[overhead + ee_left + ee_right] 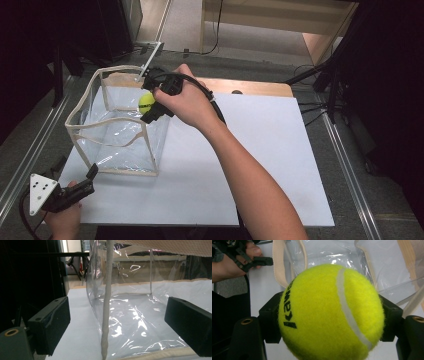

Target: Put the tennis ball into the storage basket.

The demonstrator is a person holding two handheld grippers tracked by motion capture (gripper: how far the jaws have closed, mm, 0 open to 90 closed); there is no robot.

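A: Item one: fuzzy yellow-green felt tennis ball point(329, 312). Location?

B: Clenched between the right gripper's point(150, 104) black jaws, held above the open top of the clear soft-plastic bin with cream fabric trim point(80, 137).

A: Handling?

B: Likely light and springy; the felt grips well. Hold across its widest part.

A: Left gripper point(90, 177)?

B: Jaws spread, empty, straddling the bin's near corner seam point(106, 315).

White sheet point(260, 165) covering your bench, wooden bench edge point(250, 86) at the far side, black cables point(218, 30) on the floor, metal rail point(30, 145) alongside
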